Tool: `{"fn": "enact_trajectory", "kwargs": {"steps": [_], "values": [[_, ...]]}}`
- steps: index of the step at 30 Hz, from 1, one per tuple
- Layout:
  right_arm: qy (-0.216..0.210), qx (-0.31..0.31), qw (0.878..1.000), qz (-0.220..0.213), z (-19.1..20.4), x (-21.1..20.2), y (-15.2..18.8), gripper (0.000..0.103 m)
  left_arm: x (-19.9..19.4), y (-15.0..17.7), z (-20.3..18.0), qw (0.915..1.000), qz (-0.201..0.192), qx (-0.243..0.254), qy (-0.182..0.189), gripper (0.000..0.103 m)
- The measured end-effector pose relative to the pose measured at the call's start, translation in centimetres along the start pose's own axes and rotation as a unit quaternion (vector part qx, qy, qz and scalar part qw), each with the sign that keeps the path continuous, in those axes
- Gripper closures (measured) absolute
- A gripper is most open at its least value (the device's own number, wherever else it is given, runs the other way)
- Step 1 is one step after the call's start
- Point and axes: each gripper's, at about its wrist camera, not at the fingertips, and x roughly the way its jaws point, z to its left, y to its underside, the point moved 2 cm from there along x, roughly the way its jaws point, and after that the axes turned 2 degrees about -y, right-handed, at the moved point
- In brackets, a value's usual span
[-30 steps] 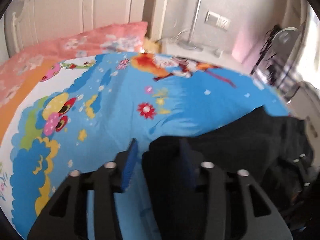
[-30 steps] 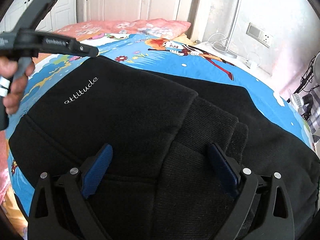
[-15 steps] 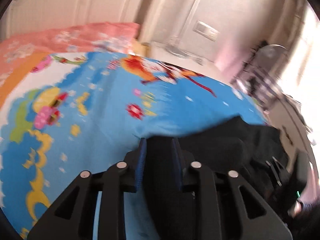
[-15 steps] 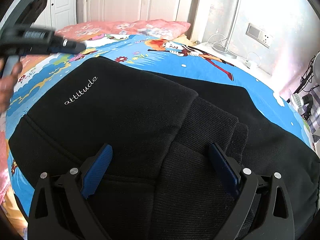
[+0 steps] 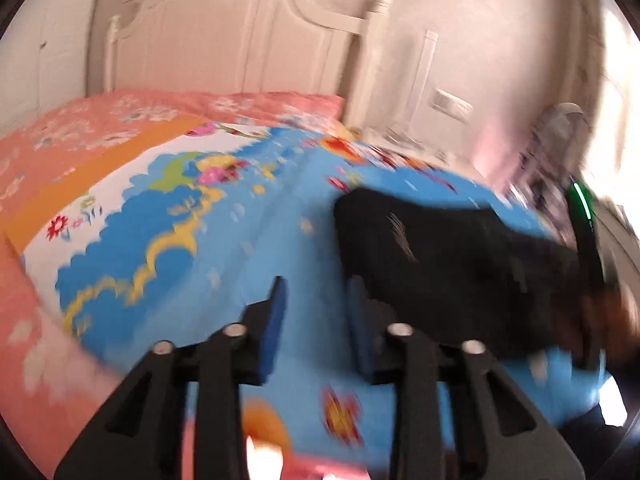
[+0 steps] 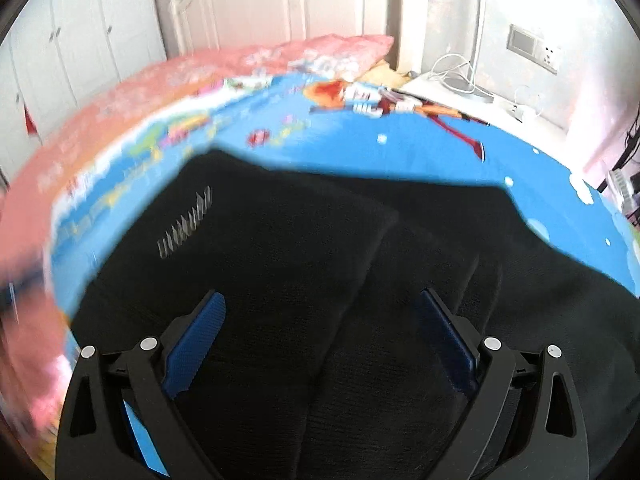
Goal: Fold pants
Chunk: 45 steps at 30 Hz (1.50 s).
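My left gripper [image 5: 316, 312] is nearest in the left wrist view: its blue pads [image 5: 276, 320] stand parted with only bedsheet showing between them, so it is released and holds nothing. Half a second ago the same pads were closed on a fold of black cloth; that fold has left them. The black pants [image 5: 452, 264] now lie to the right of this gripper, their near left edge just beside the right pad, on the blue cartoon bedsheet [image 5: 224, 248]. To the left and ahead the sheet runs bare as far as the orange border and the pink pillow [image 5: 248, 106], with the white headboard [image 5: 240, 48] beyond. At the far right edge a dark tool with a green light [image 5: 582, 204] shows, much blurred.

My right gripper [image 6: 320, 320] hangs directly over the pants [image 6: 304, 264], pads spread wide and gripping nothing, as in the earlier frames. The garment lies folded, an upper layer with white lettering [image 6: 186, 220] on the left overlapping a ribbed layer on the right. Its far edge runs across the sheet [image 6: 420, 152], and bare sheet continues beyond to the pillows [image 6: 280, 56] and the wall socket [image 6: 534, 48]. The left gripper and hand seen here a second ago at upper left have gone from this view.
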Motion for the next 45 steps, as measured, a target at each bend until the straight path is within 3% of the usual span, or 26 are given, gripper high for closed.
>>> {"fn": "enact_trajectory", "kwargs": {"steps": [3,6,10,11,14,16,17,18,21,26,30,34,36,41,43,45], "values": [[0.001,-0.022,1.000,-0.011,0.9,-0.3,-3.7,0.010,-0.8,3.6,-2.1,0.9986,0.020,-0.025,0.041,0.086],[-0.002,-0.082,0.997,-0.011,3.6,0.6,-6.4,0.021,-0.1,5.7,-3.9,0.9992,0.018,-0.015,0.032,0.091],[-0.016,-0.140,0.990,0.015,7.0,3.4,-8.3,0.024,1.2,5.7,-4.2,0.9982,0.002,-0.050,0.032,0.091],[-0.021,-0.147,0.989,0.021,7.6,4.2,-8.5,0.024,1.9,5.8,-3.8,0.9976,0.004,-0.067,0.018,0.091],[-0.027,-0.164,0.985,0.034,8.7,6.6,-8.8,0.024,3.1,5.8,-1.4,0.9882,0.014,-0.146,0.044,0.091],[-0.020,-0.165,0.984,0.056,8.4,8.5,-8.8,0.034,3.1,5.7,-1.0,0.9860,0.006,-0.160,0.044,0.090],[-0.023,-0.161,0.984,0.069,8.0,9.3,-8.7,0.045,3.1,5.5,-0.7,0.9834,0.001,-0.176,0.045,0.088],[-0.048,-0.147,0.984,0.091,7.6,10.2,-8.4,0.050,3.2,5.3,-0.5,0.9809,-0.001,-0.188,0.049,0.086],[-0.072,-0.131,0.984,0.094,7.1,10.2,-8.1,0.051,3.8,4.9,-0.9,0.9823,0.002,-0.184,0.033,0.079],[-0.074,-0.145,0.982,0.097,7.3,10.2,-7.8,0.052,3.9,4.5,-1.7,0.9833,-0.016,-0.181,-0.015,0.078],[-0.071,-0.155,0.981,0.098,7.5,10.3,-7.7,0.052,4.3,4.5,-1.7,0.9723,-0.023,-0.231,-0.029,0.078],[-0.075,-0.191,0.976,0.069,8.2,8.2,-8.4,0.048,5.0,3.7,-1.2,0.9735,-0.026,-0.227,-0.015,0.093],[-0.087,-0.216,0.971,0.055,8.8,7.1,-9.2,0.035,4.7,3.6,-1.5,0.9775,-0.030,-0.208,-0.015,0.094],[-0.131,-0.266,0.951,0.086,10.3,7.7,-10.8,0.035,4.4,3.7,-1.6,0.9786,-0.033,-0.203,-0.013,0.094],[-0.148,-0.297,0.938,0.102,10.7,8.4,-11.0,0.037,4.2,3.8,-1.8,0.9796,-0.035,-0.197,-0.014,0.094],[-0.153,-0.334,0.923,0.118,11.2,9.2,-10.6,0.046,4.2,4.1,-1.8,0.9800,-0.036,-0.195,-0.015,0.094]]}}
